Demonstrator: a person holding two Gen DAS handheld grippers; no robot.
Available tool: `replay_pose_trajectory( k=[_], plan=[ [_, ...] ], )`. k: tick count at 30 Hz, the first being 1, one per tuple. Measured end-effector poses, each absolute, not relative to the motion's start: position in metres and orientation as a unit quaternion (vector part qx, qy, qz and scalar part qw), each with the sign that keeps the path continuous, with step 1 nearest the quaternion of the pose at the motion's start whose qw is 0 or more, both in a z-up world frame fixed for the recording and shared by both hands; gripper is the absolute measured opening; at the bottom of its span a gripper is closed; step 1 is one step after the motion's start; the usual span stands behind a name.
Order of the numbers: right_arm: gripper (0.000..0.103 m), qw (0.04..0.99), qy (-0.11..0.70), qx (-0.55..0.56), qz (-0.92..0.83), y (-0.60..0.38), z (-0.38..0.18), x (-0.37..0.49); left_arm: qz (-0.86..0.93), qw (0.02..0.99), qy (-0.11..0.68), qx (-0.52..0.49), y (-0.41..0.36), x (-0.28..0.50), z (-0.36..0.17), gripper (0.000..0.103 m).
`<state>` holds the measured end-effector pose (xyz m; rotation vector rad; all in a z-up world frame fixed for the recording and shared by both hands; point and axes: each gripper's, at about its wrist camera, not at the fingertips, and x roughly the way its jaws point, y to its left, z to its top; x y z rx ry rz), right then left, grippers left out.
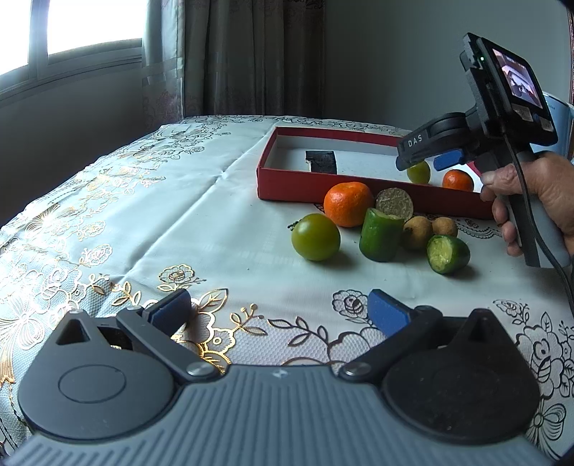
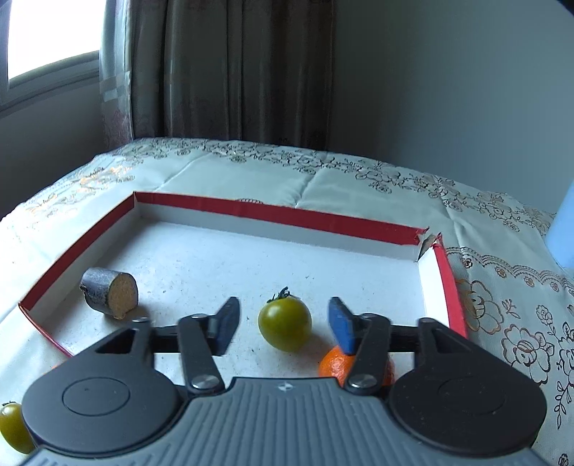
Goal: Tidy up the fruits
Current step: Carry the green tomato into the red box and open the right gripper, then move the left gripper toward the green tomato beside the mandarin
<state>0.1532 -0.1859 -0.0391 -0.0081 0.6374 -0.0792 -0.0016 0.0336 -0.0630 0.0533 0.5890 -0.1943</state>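
A red box with a white floor [image 1: 283, 179] [image 2: 251, 209] lies on the table. Inside it are a green tomato [image 2: 285, 324] [image 1: 419, 172], an orange mandarin [image 2: 335, 364] [image 1: 458, 180] and a dark cut piece [image 2: 109, 292] [image 1: 321, 162]. My right gripper [image 2: 283, 324] [image 1: 428, 159] is open, hovering in the box with the green tomato between its jaws, not gripped. In front of the box lie a mandarin [image 1: 348, 203], a green tomato [image 1: 315, 236] [image 2: 12, 426], two cucumber pieces [image 1: 380, 234] [image 1: 448, 253], a round brown slice [image 1: 394, 203] and two longans [image 1: 418, 232] [image 1: 445, 226]. My left gripper [image 1: 280, 315] is open and empty, low over the cloth, near the fruits.
The table is covered with a pale embroidered cloth [image 1: 143, 222]. A curtain [image 1: 251, 57] and a window [image 1: 82, 28] are behind. A pale blue object [image 2: 561, 229] stands at the right edge. The person's hand [image 1: 531, 200] holds the right gripper handle.
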Motion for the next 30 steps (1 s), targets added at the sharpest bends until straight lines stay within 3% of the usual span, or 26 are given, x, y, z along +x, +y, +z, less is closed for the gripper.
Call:
replay_pose_trajectory(
  k=[9,13,21,30],
  plan=[
    [0.063,0.962,0.271,0.011,-0.023,-0.204,-0.013,0.097,-0.094,0.952,0.289,0.027,0.033,-0.002,-0.064,0.103],
    [0.079,0.966,0.257,0.024,-0.021,-0.222,-0.015,0.052,-0.093,0.952,0.289,0.027,0.032,-0.002,-0.063,0.103],
    [0.079,0.954,0.295,0.025,-0.053,-0.255,-0.055,-0.004,-0.09,0.954,0.286,0.032,0.031,-0.003,-0.063,0.103],
    [0.082,0.945,0.316,0.064,-0.05,-0.266,-0.064,0.0,-0.082,0.964,0.252,0.034,0.026,-0.002,-0.038,0.103]
  ],
)
